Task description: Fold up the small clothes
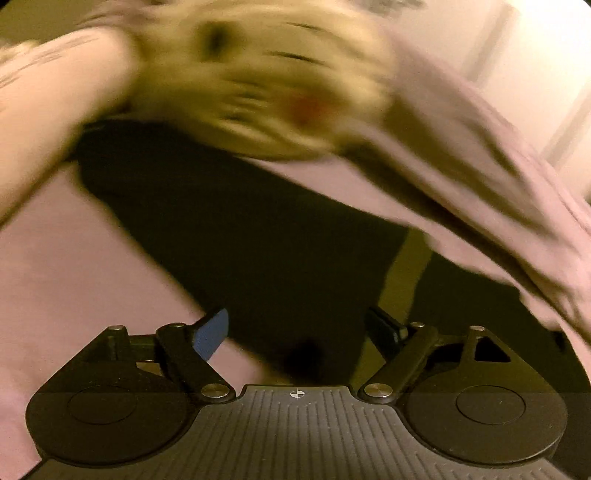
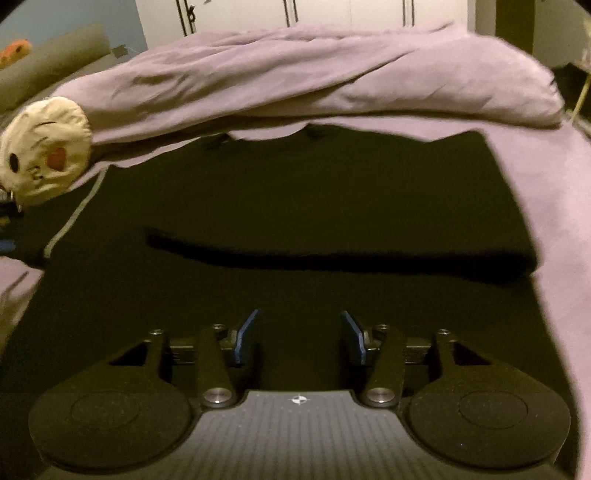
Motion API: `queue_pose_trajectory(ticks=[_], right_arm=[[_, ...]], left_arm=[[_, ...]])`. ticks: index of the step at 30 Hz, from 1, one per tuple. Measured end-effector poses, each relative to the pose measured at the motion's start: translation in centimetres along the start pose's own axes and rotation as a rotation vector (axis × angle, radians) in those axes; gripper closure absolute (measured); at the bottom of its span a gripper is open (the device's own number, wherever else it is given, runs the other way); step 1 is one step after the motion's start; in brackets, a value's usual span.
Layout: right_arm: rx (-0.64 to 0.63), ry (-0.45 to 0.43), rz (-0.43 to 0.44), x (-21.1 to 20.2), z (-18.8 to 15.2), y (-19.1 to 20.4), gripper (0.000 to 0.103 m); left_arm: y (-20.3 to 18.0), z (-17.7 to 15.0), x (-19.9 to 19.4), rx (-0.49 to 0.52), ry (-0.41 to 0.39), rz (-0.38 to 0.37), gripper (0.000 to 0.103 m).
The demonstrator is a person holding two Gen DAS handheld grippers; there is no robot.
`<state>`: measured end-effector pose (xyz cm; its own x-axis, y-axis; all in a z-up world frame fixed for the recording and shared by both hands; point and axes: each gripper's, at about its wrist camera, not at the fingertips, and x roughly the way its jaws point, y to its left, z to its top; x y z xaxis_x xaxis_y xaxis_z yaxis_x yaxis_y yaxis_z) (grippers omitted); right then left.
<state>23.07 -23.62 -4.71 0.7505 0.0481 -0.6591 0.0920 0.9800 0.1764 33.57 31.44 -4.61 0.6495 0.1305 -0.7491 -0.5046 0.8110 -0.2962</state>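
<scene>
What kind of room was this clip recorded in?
Most likely a bedroom. A rumpled lilac duvet lies heaped across a bed, a cream plush toy sits at its end, and white wardrobe doors stand behind. A black garment is spread on the bed below both open grippers.

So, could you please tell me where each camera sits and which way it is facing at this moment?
Left wrist: sits on the left gripper, looking along its open fingers at the black garment on the pink bedding, with a blurred cream plush toy beyond.
Right wrist: sits on the right gripper, looking along its open fingers across the black garment toward the bunched pink bedding and white cupboard doors.
Shared: garment, bedding and plush toy. Neither view shows the person's body.
</scene>
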Motion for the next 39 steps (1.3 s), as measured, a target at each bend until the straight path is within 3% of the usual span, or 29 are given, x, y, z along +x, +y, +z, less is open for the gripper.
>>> queue_pose_trajectory(ticks=[5, 9, 12, 18, 20, 21, 22, 24, 28, 32, 36, 39], right_arm=[[0.06, 0.023, -0.013, 1.4, -1.3, 2.7, 0.048], [0.037, -0.012, -0.071, 1.9, -2.1, 5.1, 0.042], [0.04, -0.023, -0.096, 2.2, -2.3, 6.2, 0.038], [0.007, -0.029, -0.125, 3.1, -2.0, 7.3, 0.033], [0.0, -0.034, -0.128, 3.2, -2.0, 7.5, 0.033], [-0.002, -0.035, -0.129, 3.2, -2.0, 7.6, 0.033], [-0.002, -0.036, -0.128, 3.2, -2.0, 7.7, 0.033], [0.0, -0.037, -0.113, 3.0, -1.8, 7.7, 0.033], [0.012, -0.038, -0.073, 2.1, -1.6, 7.6, 0.034], [0.006, -0.063, -0.052, 0.7, -1.1, 7.7, 0.034], [0.031, -0.09, -0.027, -0.6, -0.2, 7.2, 0.034], [0.048, -0.106, -0.009, -1.6, 0.4, 6.6, 0.034]], left_arm=[[8.4, 4.5, 2.2, -0.144, -0.108, 0.112, 0.025], [13.0, 7.1, 5.4, -0.263, -0.124, 0.14, 0.031], [14.9, 8.0, 7.9, -0.312, -0.132, 0.152, 0.031], [16.6, 10.0, 10.6, -0.308, -0.192, 0.176, 0.032], [17.1, 10.6, 11.0, -0.339, -0.196, 0.175, 0.045], [17.1, 11.1, 11.1, -0.336, -0.186, 0.178, 0.072], [17.3, 11.5, 11.2, -0.334, -0.169, 0.17, 0.09], [17.2, 12.3, 10.7, -0.329, -0.16, 0.148, 0.091], [13.0, 13.1, 7.3, -0.14, -0.237, 0.065, 0.092], [4.7, 12.1, 2.8, 0.093, -0.275, -0.105, 0.092], [-4.4, 8.0, -1.2, 0.272, -0.266, -0.301, 0.092], [-10.2, 3.5, -1.6, 0.362, -0.192, -0.377, 0.09]])
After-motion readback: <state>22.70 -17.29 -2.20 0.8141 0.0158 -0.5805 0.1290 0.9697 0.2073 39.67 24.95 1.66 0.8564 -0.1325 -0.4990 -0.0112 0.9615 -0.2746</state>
